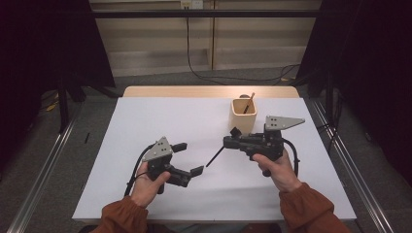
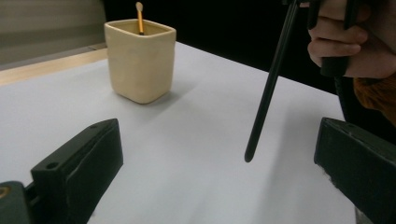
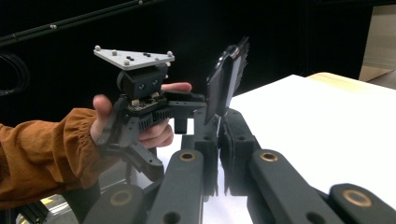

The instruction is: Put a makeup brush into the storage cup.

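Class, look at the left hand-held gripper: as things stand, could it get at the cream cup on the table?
Probably yes. The left hand-held gripper is open, and bare table lies between it and the cream cup. The black brush held by the right hand-held gripper hangs off to one side.

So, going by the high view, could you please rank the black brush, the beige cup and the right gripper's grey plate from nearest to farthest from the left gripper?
1. black brush, handle tip just to its right.
2. beige cup, farther back right.
3. grey plate, farthest right.

Left gripper is the reference.
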The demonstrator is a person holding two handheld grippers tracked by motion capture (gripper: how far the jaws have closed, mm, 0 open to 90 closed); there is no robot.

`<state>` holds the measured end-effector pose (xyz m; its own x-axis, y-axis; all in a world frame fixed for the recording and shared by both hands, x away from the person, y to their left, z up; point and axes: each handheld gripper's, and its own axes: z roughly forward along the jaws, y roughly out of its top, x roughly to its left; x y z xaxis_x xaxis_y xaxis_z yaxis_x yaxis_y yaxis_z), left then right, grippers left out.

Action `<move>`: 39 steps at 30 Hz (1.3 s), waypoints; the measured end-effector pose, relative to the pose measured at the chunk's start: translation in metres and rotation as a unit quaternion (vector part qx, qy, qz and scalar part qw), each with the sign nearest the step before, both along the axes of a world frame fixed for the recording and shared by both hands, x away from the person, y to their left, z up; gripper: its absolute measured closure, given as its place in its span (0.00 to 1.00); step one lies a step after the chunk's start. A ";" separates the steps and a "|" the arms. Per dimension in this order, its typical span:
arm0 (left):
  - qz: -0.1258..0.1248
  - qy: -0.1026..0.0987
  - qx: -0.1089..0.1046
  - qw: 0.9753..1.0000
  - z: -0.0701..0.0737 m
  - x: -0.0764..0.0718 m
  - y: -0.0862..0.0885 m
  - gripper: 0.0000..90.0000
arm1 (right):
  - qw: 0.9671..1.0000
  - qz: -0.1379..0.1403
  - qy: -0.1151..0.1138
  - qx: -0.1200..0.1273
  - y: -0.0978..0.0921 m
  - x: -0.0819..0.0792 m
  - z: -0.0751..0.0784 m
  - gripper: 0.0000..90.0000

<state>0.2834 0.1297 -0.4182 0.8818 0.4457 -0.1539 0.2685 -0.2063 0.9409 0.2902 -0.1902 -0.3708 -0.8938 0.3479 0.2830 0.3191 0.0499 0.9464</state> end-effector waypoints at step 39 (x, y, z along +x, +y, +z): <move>0.099 -0.019 -0.008 0.995 -0.004 -0.018 0.067 0.01 | 0.998 -0.055 0.002 -0.026 -0.035 0.001 0.002 0.95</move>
<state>0.2649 0.1971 -0.4218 0.7821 0.6091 -0.1316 0.2672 -0.1370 0.9539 0.2909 -0.2257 -0.3689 -0.8484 0.4583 0.2649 0.3281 0.0627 0.9425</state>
